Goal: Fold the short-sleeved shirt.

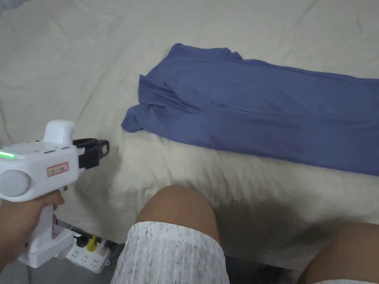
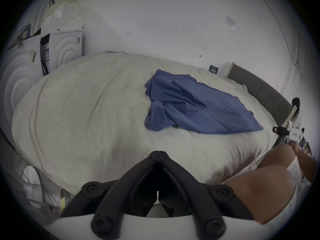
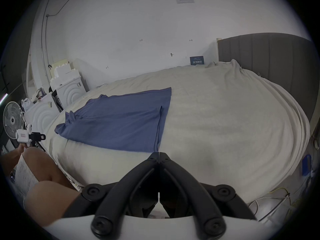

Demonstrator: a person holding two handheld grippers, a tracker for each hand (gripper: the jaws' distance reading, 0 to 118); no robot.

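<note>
While we sit at the near edge of the bed (image 1: 66,66), our left gripper (image 1: 104,148) hangs out at the far left of the head view, held in our left hand (image 1: 22,218) just off the mattress edge, over the floor. Its jaws are pressed together with nothing between them, as the left gripper view shows at the tips (image 2: 158,154). Below it on the floor lies a white power strip (image 1: 89,253).

Moving rightward, our knees (image 1: 177,205) press against the side of the bed. Beyond them the blue short-sleeved shirt (image 1: 259,114) lies on the pale sheet, stretched lengthwise from left to right, near the edge closest to us. Its left end is bunched, a sleeve folded over in creases; the rest lies fairly flat and runs out past the right side of the head view.

At the right, our right gripper (image 3: 158,154) is held near the bed's edge, just short of the shirt's hem, touching nothing. Its jaws are closed tip to tip and empty. Farther right stands the dark padded headboard (image 3: 270,53).
</note>
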